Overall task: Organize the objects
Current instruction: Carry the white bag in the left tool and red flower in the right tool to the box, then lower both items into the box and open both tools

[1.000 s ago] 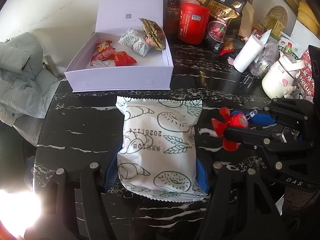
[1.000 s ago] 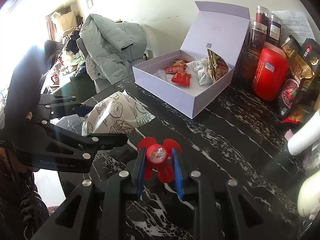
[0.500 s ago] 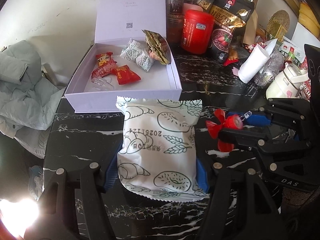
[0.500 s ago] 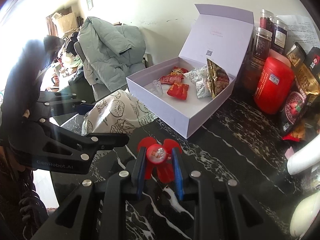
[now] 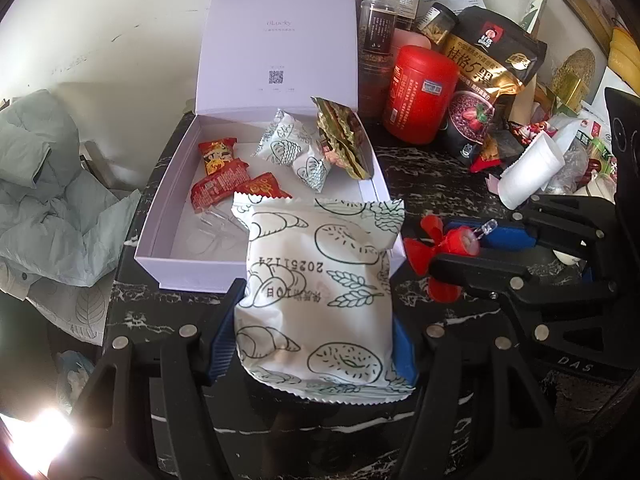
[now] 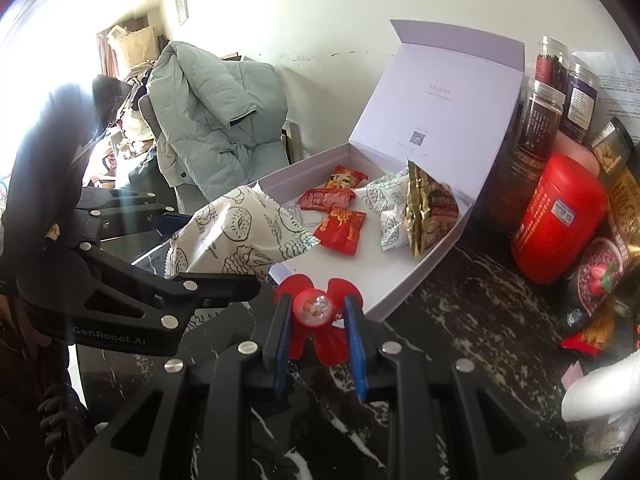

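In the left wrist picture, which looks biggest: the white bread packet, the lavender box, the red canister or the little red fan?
1. Lavender box
2. White bread packet, enlarged by nearness
3. Red canister
4. Red fan

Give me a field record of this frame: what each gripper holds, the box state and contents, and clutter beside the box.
left gripper: jaws shut on white bread packet, packet's far end over the box's near wall
right gripper: jaws shut on small red fan toy, just short of the box
box: pale lilac, lid open and upright
box contents: red snack packets, two small white packets, gold packet
beside box: red canister, clear jars, dark oats bag
surface: black marble table
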{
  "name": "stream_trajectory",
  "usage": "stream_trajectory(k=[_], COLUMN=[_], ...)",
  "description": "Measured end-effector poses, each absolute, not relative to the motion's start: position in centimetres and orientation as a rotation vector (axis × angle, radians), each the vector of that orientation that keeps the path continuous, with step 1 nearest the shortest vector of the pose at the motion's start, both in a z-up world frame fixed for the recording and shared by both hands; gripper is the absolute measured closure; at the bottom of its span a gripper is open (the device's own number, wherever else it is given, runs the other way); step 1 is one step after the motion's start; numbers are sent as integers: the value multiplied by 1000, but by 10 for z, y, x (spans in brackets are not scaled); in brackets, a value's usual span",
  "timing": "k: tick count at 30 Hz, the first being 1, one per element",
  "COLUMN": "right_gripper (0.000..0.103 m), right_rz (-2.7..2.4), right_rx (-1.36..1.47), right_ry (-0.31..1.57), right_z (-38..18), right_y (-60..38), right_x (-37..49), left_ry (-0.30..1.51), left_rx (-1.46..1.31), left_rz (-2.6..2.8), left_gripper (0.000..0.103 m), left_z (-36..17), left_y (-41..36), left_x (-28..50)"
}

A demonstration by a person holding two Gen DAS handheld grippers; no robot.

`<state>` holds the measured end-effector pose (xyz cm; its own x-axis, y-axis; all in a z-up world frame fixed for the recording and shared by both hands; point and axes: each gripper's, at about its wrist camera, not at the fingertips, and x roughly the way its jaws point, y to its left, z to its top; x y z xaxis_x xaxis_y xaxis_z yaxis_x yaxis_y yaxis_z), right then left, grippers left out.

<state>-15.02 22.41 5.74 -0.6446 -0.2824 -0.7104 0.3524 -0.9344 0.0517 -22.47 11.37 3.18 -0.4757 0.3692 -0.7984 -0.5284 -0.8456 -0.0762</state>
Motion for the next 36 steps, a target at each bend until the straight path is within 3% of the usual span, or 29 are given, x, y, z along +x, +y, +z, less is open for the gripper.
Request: stream_trajectory(k=[23,36], right_gripper=[78,78], right_rz=[-2565,-2608], right_rx=[1053,1046], right_ry=[123,18], right_z=[64,71], right_y=[227,243], right_x=[-257,-313], left_ry=[245,213], left_rx=[-1190,-1181], left_rz=[2398,2479], left_gripper=[41,41], left_z=[28,34], left_y=[115,115], left_x=[-339,-380])
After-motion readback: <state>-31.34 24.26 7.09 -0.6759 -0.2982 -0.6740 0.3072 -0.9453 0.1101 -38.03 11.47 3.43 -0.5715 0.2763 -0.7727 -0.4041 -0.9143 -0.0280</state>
